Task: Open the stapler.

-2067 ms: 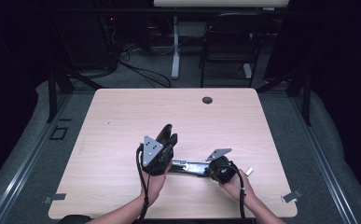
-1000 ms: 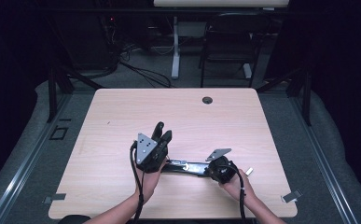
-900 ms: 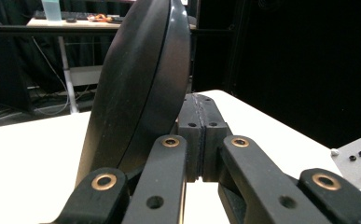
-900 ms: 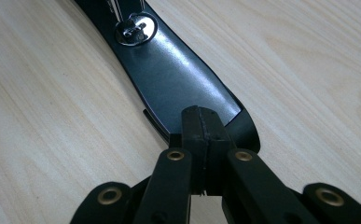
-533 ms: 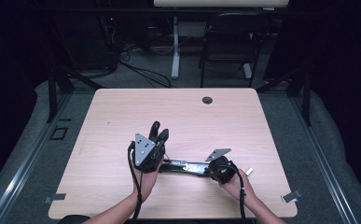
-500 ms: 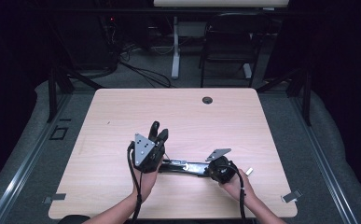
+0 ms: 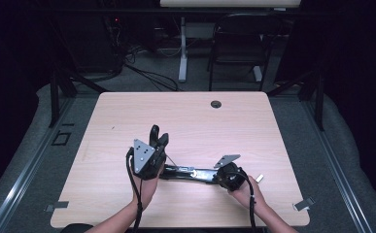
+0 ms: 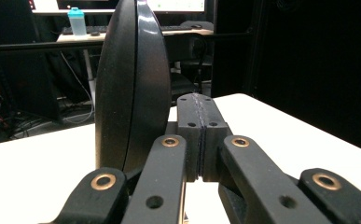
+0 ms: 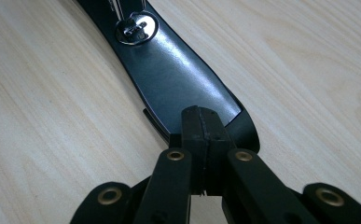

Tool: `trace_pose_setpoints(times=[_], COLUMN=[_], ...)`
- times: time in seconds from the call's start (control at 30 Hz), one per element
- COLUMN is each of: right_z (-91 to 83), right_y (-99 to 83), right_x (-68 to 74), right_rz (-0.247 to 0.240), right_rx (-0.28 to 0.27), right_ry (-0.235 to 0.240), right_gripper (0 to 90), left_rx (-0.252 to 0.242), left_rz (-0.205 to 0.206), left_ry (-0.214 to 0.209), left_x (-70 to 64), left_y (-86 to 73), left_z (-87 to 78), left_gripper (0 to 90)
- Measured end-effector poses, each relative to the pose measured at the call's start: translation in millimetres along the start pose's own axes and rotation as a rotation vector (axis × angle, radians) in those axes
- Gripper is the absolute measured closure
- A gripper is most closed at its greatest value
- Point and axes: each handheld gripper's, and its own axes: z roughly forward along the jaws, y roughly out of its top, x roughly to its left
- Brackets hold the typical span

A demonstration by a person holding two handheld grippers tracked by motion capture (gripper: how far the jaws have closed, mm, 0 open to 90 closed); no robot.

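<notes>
My right gripper (image 9: 201,121) is clenched at the rounded end of the black bar (image 9: 178,74). The pads meet so tightly that I cannot tell whether they pinch its edge. If they only ride on that glossy face, I judge the bar could slip free and swing flat across the table (image 9: 38,93).

My left gripper (image 8: 199,107) is clenched on nothing. A black oval shell (image 8: 131,84) stands just beside it, left of centre, and could tip if nudged.

The bar is smooth, shiny and tapering, with a round metal stud (image 9: 136,27) at upper left. The table is pale, fine-grained wood.
</notes>
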Motion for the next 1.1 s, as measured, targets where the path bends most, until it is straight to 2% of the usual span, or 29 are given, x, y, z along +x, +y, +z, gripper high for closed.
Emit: trace_pose_setpoints(times=[0.37, 0.47, 0.83, 1.0, 1.1], right_z=[-0.3, -0.1, -0.3, -0.3, 0.0], right_y=[0.3, 0.2, 0.6, 0.5, 0.4], right_x=[-0.2, -0.3, -0.5, -0.5, -0.5], right_rz=[-0.01, -0.007, -0.012, -0.011, -0.009], right_rx=[0.006, 0.004, 0.009, 0.009, 0.005], right_ry=[-0.006, -0.003, -0.004, -0.003, -0.001], right_gripper=[90.0, 90.0, 90.0, 90.0, 90.0], left_rx=[0.003, 0.004, 0.009, 0.013, 0.014], left_rz=[0.002, 0.019, 0.007, 0.015, -0.012], left_ry=[0.01, 0.013, 0.025, 0.029, 0.061], left_x=[7.2, 8.9, 14.7, 17.9, 26.8], left_y=[0.1, -0.1, 0.2, -0.1, 0.2], left_z=[-4.2, -4.9, -7.2, -9.3, -11.6], left_gripper=[90.0, 90.0, 90.0, 90.0, 90.0])
